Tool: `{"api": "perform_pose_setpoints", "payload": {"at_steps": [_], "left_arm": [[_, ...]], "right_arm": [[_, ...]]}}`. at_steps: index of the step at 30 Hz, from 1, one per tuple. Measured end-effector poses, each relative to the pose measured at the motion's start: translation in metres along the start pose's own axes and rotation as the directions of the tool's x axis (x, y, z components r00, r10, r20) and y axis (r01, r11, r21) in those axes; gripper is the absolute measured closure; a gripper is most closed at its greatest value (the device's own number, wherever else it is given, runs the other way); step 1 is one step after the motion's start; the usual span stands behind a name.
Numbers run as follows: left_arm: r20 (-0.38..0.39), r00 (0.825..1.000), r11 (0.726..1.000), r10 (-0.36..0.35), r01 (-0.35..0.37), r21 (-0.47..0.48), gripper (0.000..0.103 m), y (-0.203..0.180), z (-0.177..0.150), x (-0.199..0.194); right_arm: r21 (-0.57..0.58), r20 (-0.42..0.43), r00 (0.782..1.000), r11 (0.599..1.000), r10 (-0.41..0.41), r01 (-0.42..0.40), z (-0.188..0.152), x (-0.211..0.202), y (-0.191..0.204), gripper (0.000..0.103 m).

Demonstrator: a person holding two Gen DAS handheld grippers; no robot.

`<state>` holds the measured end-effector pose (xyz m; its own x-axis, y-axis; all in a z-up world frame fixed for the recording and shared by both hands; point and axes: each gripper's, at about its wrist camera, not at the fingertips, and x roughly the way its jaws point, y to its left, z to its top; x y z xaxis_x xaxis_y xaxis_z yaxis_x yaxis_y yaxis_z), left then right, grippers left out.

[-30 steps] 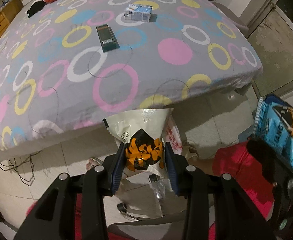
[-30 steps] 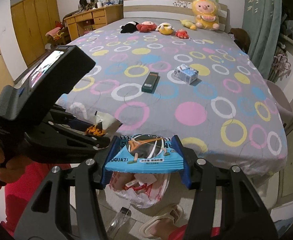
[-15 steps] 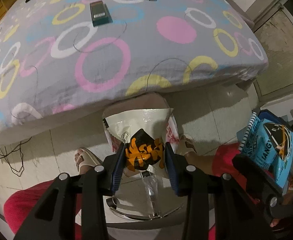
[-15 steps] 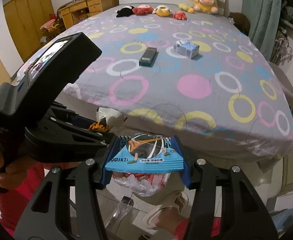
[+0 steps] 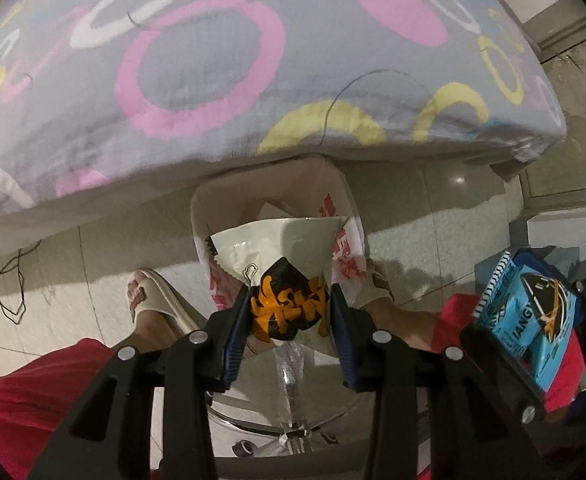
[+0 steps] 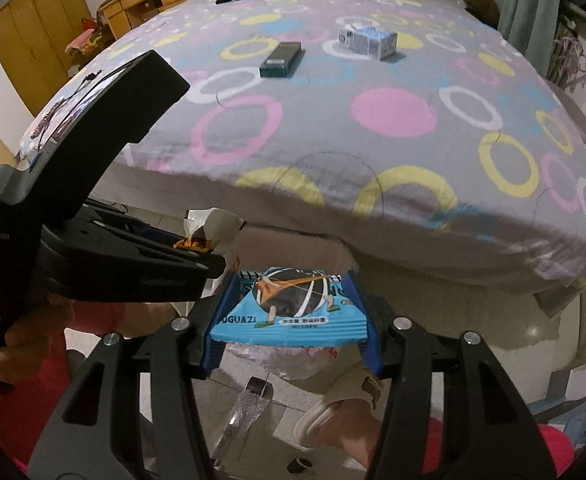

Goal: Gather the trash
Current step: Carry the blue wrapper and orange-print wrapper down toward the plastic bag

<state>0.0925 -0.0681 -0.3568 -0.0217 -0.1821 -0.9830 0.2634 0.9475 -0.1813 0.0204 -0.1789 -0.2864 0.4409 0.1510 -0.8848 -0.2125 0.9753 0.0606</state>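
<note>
L gripper point(image 5: 291, 312): fingers pinching white snack wrapper point(image 5: 281, 256) w/ black-orange print, held by its lower end, pointing steeply down over bag.
R gripper point(image 6: 291, 312): fingers clamped on both side edges of blue snack packet point(image 6: 289, 308), held flat, label up.
Trash bag point(image 5: 345, 256): white plastic w/ red print, mouth open, on floor at foot of bed point(image 6: 373, 128); directly under both pieces, prob. so they drop straight in.
Left on bed: dark green box point(image 6: 281, 60), small blue-white carton point(image 6: 369, 42); well apart from bag, not yet collected.
Person: sandalled foot point(image 5: 153, 300) beside bag.
Step (est.): release over bag.
</note>
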Motion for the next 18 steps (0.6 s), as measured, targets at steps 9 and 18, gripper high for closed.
{"api": "perform_pose_setpoints", "payload": {"at_steps": [9,18], "left_arm": [[-0.066,0.997,0.996,-0.048,0.043,-0.078,0.065,0.014,0.008,0.040],[-0.130,0.986,0.980,-0.103,0.078,-0.181,0.065,0.033,0.013,0.079]], "right_arm": [[0.028,-0.052,0.999,1.000,0.008,-0.006,-0.006,0.036,-0.005,0.050],[0.028,-0.117,0.993,1.000,-0.002,0.005,-0.018,0.073,-0.008,0.050]]}}
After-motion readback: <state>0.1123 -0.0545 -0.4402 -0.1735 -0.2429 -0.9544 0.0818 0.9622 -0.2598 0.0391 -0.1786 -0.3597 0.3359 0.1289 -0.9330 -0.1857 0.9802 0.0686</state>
